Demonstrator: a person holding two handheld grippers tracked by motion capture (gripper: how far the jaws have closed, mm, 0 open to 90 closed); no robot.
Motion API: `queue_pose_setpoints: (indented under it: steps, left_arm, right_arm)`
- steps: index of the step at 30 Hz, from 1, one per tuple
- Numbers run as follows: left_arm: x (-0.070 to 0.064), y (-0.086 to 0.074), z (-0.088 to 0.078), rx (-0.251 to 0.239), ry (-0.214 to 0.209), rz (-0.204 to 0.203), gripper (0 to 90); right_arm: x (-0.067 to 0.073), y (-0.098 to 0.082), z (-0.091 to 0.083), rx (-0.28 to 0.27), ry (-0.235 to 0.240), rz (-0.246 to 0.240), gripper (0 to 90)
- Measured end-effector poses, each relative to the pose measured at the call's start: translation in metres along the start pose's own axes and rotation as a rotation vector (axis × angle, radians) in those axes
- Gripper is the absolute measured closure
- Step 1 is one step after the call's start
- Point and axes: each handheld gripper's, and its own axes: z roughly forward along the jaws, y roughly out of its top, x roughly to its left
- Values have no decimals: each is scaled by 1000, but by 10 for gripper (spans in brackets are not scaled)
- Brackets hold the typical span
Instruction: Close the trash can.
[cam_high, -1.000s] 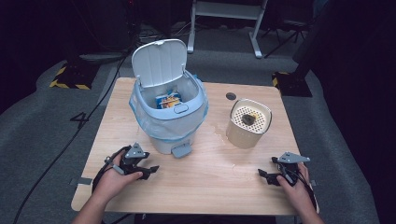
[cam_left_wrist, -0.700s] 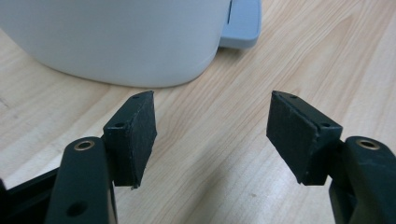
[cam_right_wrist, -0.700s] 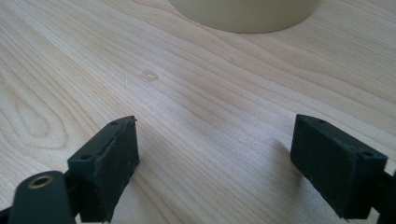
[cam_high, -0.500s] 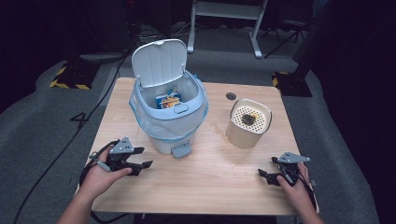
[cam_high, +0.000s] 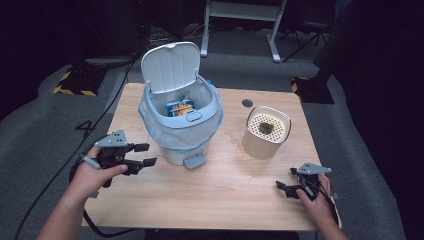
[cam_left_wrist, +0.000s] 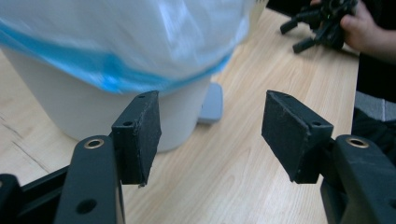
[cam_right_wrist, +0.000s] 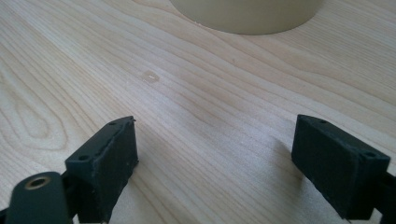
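The left gripper (cam_high: 145, 154) hangs in the air just left of the trash bin (cam_high: 180, 125), and its jaws point at the bin's side. The jaws are apart with nothing between them, and they have just been closing a little. It looks like the step in hand is reaching for the bin, maybe for its lid (cam_high: 170, 66) or its plastic bag (cam_high: 212, 129). The next move likely calls for bringing the gripper closer to the bin and lining it up before it squeezes. The bin stands on the wooden surface (cam_high: 235, 185), near the back left. Its lid is flipped up and stands open. Inside the bin lies a small blue and orange box (cam_high: 179, 107). A grey foot pedal (cam_high: 194, 161) sticks out at the front of the bin. To the right of the bin stands a cream pot (cam_high: 265, 131) with a top full of little holes, and something dark sits on that top. The right gripper (cam_high: 283, 186) rests low on the surface, far to the right of the bin and in front of the pot. Its jaws are wide apart and hold nothing.
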Motion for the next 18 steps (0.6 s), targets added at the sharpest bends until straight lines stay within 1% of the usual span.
queue_pose_setpoints:
  steps: [2, 3, 4, 8, 10, 11, 16, 18]
  left_arm:
    - [3, 8, -6, -12, 6, 1, 386]
    - [3, 8, -6, -12, 6, 1, 390]
    - [5, 15, -12, -32, 16, 1, 393]
    - [9, 31, -22, -78, 22, -4, 402]
    - [11, 36, -25, -104, 18, -18, 406]
    - [13, 39, -27, -116, 18, -18, 411]
    - [17, 54, -33, -191, 51, -24, 427]
    - [18, 60, -34, -212, 60, -26, 430]
  right_arm:
    - [0, 0, 0, 0, 0, 0, 142]
    - [0, 0, 0, 0, 0, 0, 142]
    - [0, 0, 0, 0, 0, 1, 142]
    - [0, 0, 0, 0, 0, 0, 142]
    - [0, 0, 0, 0, 2, 0, 142]
    - [-1, 1, 1, -1, 2, -1, 141]
    - [-1, 1, 1, -1, 2, -1, 141]
    - [-1, 1, 1, -1, 2, -1, 141]
